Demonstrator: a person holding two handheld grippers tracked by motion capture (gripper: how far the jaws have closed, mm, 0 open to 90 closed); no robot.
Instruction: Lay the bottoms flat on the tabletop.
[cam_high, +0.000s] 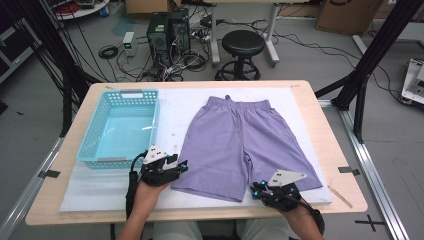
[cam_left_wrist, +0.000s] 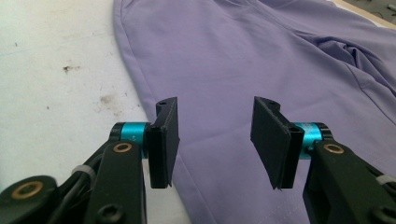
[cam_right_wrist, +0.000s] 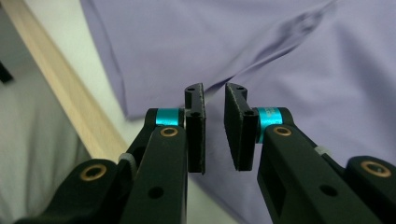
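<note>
A pair of purple shorts (cam_high: 240, 140) lies flat on the white mat (cam_high: 110, 185), waistband at the far side. My left gripper (cam_high: 181, 166) is at the outer edge of the shorts' left leg, near the hem. In the left gripper view its jaws (cam_left_wrist: 215, 105) stand open just above the purple cloth (cam_left_wrist: 233, 56), with nothing pinched. My right gripper (cam_high: 256, 188) is at the near hem of the right leg. In the right gripper view its jaws (cam_right_wrist: 214, 91) stand a narrow gap apart over the cloth (cam_right_wrist: 280, 56), with nothing between them.
A light blue plastic basket (cam_high: 156, 122) stands on the mat to the left of the shorts. The wooden table edge (cam_right_wrist: 60, 88) runs close beside my right gripper. A black stool (cam_high: 243, 45), computer cases and cables are on the floor beyond the table.
</note>
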